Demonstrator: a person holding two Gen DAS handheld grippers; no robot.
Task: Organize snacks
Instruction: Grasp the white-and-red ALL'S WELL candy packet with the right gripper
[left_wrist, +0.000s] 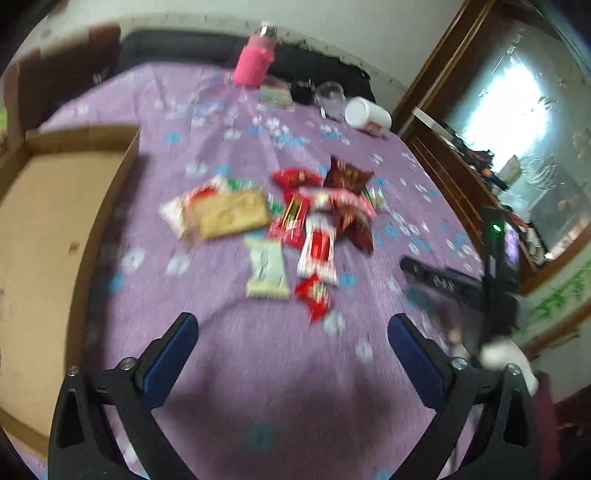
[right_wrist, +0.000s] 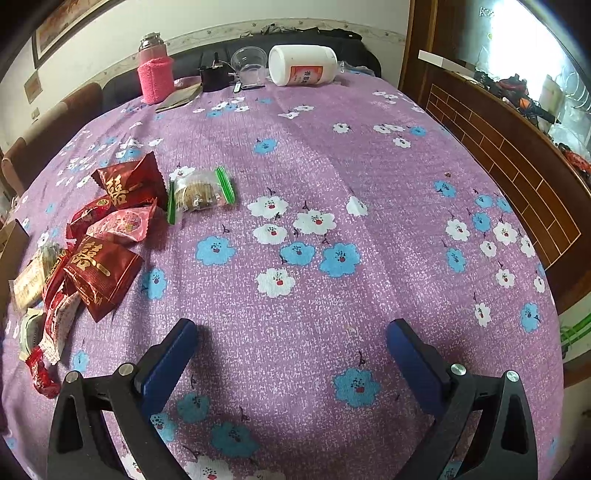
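Both tongs, left tongs (left_wrist: 291, 328) and right tongs (right_wrist: 291, 334), gape wide, gripping nothing, over the purple flowered worktop (right_wrist: 332, 166). The heap of red, pink and white snack packets (left_wrist: 295, 221) lies mid-frame in the blurred left view, right of the brown cardboard box (left_wrist: 44, 229) at the left edge.

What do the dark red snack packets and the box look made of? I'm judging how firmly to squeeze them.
The dark red snack packets look like thin glossy plastic film: crimped, serrated end seals and shiny creases. The box looks like plain matte brown cardboard, with a thick raw wall edge, though that view is blurred.
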